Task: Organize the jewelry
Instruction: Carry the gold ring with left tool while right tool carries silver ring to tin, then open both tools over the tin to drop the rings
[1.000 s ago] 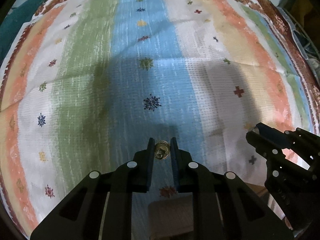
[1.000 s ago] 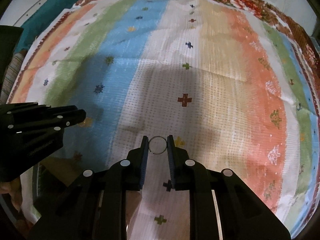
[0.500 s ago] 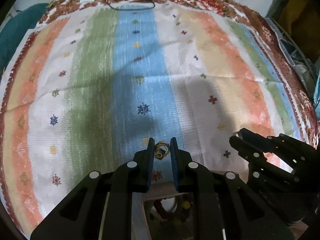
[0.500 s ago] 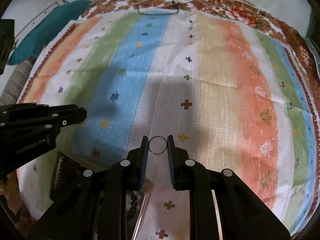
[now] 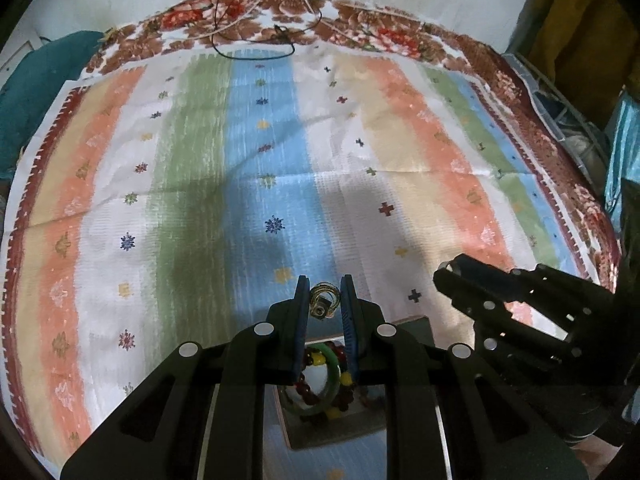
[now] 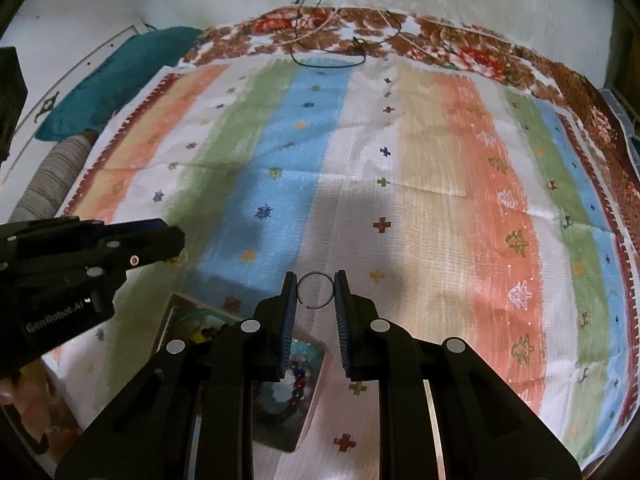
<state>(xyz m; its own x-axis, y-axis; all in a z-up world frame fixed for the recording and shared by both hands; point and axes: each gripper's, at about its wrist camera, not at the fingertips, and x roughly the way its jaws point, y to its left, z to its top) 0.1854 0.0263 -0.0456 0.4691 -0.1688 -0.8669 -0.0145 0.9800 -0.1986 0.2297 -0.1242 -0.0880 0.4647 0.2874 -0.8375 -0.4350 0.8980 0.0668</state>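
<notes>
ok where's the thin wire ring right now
In the right wrist view, the thin wire ring is pinched between the right gripper's fingers, held above the striped cloth, just beyond the jewelry tray below.

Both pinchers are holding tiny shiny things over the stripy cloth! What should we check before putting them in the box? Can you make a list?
1. Left gripper grips the gold ring between its pads: ok.
2. Right gripper grips the thin wire ring: ok, though only its edges are pinched.
3. Jewelry box is below the grippers, open on the striped cloth: ok.
4. Free spot in the box: cannot tell; a green bangle and beads already lie inside, and the fingers hide much of it.
5. Grippers apart from each other: ok.
</notes>
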